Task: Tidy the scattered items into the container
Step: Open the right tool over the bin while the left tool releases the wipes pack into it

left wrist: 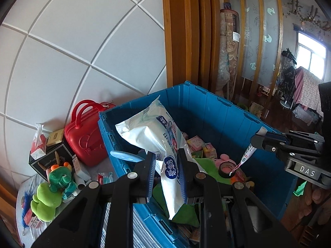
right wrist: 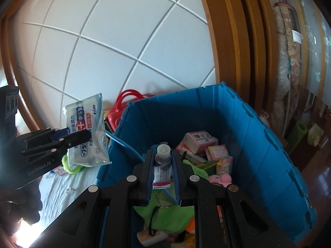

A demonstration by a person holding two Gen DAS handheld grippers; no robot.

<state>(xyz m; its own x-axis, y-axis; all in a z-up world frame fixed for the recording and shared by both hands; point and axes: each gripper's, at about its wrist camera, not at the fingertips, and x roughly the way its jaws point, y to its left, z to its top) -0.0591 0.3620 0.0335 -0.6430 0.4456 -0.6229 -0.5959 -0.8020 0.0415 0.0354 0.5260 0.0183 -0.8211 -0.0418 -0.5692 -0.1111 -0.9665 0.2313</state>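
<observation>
Blue crate (left wrist: 223, 111), lid off, already part full: pink and white small boxes (right wrist: 199, 139) against the far wall, green cloth (right wrist: 163, 210) across the bottom, pink plush (right wrist: 220, 179) on it, a roll of black tape (left wrist: 225, 168) next to that.

Left gripper (left wrist: 166, 177): fingers clamped on a wet-wipe pack (left wrist: 157, 142). White soft pouch with blue print, a red cross, "75", "99%" and "10 PCS" readable from the right wrist view. From that view it hangs just outside the crate's left wall, over the desk (right wrist: 62, 186).

Right gripper (right wrist: 163, 177): fingers closed narrow on a small tube (right wrist: 162, 165), white cap pointing forward, purple shoulder, white label too small to read, red crimped end. It sits above the crate interior.

Gripper bodies read "GenRobot.AI" and "DAS".

Left on the desk beside the crate: red mini suitcase (left wrist: 86, 134), black box (left wrist: 51, 159), tissue packet (left wrist: 38, 142), green dragon plush (left wrist: 60, 177), green frog plush (left wrist: 44, 202), a few small cartons.
</observation>
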